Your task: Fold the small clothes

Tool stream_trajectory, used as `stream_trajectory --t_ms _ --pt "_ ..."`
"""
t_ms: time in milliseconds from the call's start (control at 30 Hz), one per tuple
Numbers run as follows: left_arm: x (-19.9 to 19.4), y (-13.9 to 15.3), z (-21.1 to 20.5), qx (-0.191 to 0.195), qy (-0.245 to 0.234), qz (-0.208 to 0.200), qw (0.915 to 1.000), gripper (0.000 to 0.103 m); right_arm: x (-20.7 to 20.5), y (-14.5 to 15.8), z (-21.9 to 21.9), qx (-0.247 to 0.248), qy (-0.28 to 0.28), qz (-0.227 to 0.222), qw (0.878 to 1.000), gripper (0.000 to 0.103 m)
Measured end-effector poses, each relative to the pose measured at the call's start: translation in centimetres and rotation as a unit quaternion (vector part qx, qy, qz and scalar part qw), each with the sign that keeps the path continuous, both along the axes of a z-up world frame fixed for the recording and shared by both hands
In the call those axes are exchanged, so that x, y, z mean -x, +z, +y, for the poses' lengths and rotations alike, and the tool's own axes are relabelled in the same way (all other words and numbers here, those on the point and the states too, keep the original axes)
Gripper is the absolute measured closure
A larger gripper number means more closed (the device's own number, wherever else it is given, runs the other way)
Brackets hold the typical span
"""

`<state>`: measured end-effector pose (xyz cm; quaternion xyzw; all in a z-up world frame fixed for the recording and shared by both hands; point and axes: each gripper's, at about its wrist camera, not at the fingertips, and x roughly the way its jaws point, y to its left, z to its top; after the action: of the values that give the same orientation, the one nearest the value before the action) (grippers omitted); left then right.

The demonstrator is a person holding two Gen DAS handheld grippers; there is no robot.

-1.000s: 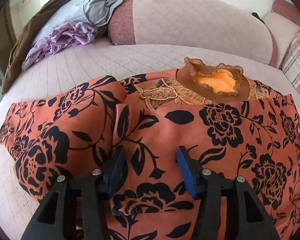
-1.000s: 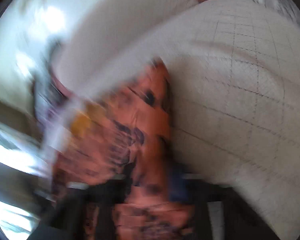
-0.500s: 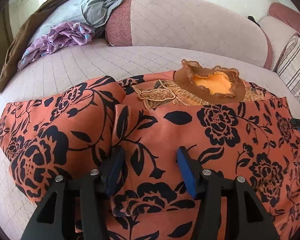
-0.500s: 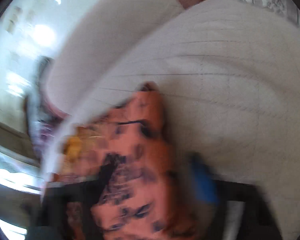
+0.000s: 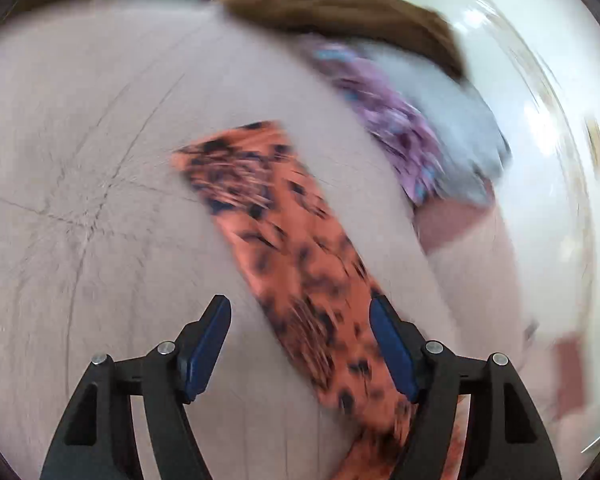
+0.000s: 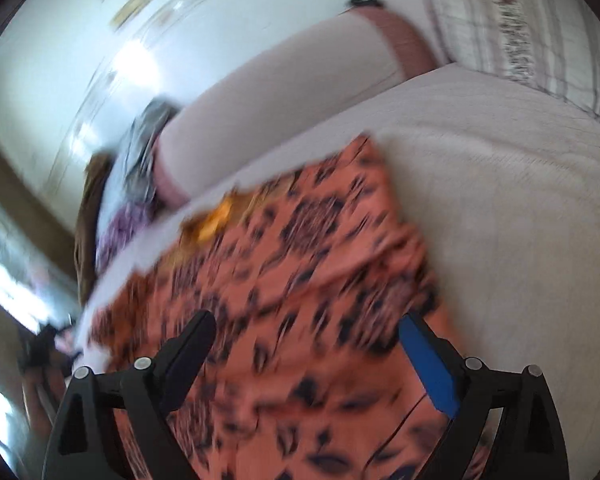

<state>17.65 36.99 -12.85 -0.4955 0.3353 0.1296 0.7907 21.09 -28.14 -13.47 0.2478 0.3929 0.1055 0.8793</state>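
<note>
An orange garment with a black flower print (image 6: 300, 280) lies flat on the pale quilted bed (image 6: 520, 220), its brown-and-yellow collar (image 6: 216, 220) toward the headboard. In the left wrist view one sleeve of the garment (image 5: 292, 248) stretches out over the bed (image 5: 100, 200), blurred. My left gripper (image 5: 300, 344) is open and empty, its jaws wide apart over the sleeve's near end. My right gripper (image 6: 312, 360) is open and empty, hovering over the garment's body. Both views are motion-blurred.
A heap of other clothes lies at the bed's head: a purple one (image 5: 388, 128), a grey one (image 5: 460, 120) and a brown one (image 5: 340, 8). The padded headboard (image 6: 300, 80) and a striped pillow (image 6: 520, 20) stand behind the garment.
My left gripper has swung left from over the garment's body to the outstretched sleeve. My right gripper has opened wide and now looks along the garment's body.
</note>
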Motion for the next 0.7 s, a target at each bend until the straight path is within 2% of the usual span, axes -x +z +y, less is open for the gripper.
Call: stream_trajectory --t_ms 67,100,167,233,267,333,367,400,433,467,500,567,633,667,700 --pt "-0.7 -1.0 2.2 0.016 0.025 0.008 0.9995 0.038 0.4 -1.3 1.9 0.029 0.018 0.013 0.999 0.008" --pt "-1.4 -1.2 2.9 0.015 0.016 0.001 0.9998 0.038 0.1 -1.9 2.6 0.041 0.025 0.023 0.999 0.008" --pt "-2.4 -1.1 3.3 -0.006 0.015 0.004 0.9999 0.041 0.4 -2.5 3.1 0.055 0.031 0.024 0.998 0.008" --pt "-3.1 -1.4 4.2 -0.024 0.026 0.027 0.999 0.068 0.2 -2.8 2.9 0.052 0.031 0.024 0.998 0.008" --pt "-3.4 -1.7 4.5 -0.034 0.033 0.055 0.9974 0.1 0.3 -2.9 2.7 0.047 0.031 0.023 0.998 0.008" --pt "-3.8 -1.5 4.8 -0.042 0.026 0.072 0.9962 0.099 0.3 -3.1 2.5 0.041 0.026 0.024 0.999 0.009" --pt "-4.1 -0.4 4.2 -0.07 0.019 0.081 0.9941 0.1 0.3 -3.2 2.4 0.041 0.025 0.023 0.999 0.009" --pt "-4.3 2.0 2.5 -0.13 0.007 0.074 0.9887 0.1 0.3 -3.1 2.4 0.044 0.026 0.022 0.998 0.009" --pt "-4.5 4.0 0.7 -0.172 -0.008 0.059 0.9833 0.1 0.4 -3.1 2.4 0.047 0.027 0.021 0.998 0.009" --pt "-4.6 6.6 -1.8 -0.218 -0.031 0.035 0.9748 0.1 0.3 -3.2 2.7 0.049 0.027 0.019 0.998 0.009" --pt "-4.6 9.5 -5.1 -0.264 -0.059 -0.002 0.9628 0.1 0.3 -3.2 2.6 0.047 0.025 0.018 0.998 0.009" --pt "-4.5 14.2 -12.4 -0.323 -0.125 -0.072 0.9353 0.1 0.3 -3.1 2.4 0.042 0.023 0.016 0.999 0.009" --pt "-4.2 17.2 -20.5 -0.361 -0.198 -0.134 0.9014 0.1 0.2 -3.1 2.3 0.037 0.022 0.016 0.999 0.009" --pt "-4.2 17.9 -24.1 -0.368 -0.233 -0.155 0.8865 0.1 0.2 -3.1 2.2 0.034 0.02 0.015 0.999 0.009" --pt "-4.1 17.9 -29.0 -0.367 -0.288 -0.175 0.8672 0.099 0.2 -3.1 2.0 0.028 0.018 0.015 0.999 0.009"
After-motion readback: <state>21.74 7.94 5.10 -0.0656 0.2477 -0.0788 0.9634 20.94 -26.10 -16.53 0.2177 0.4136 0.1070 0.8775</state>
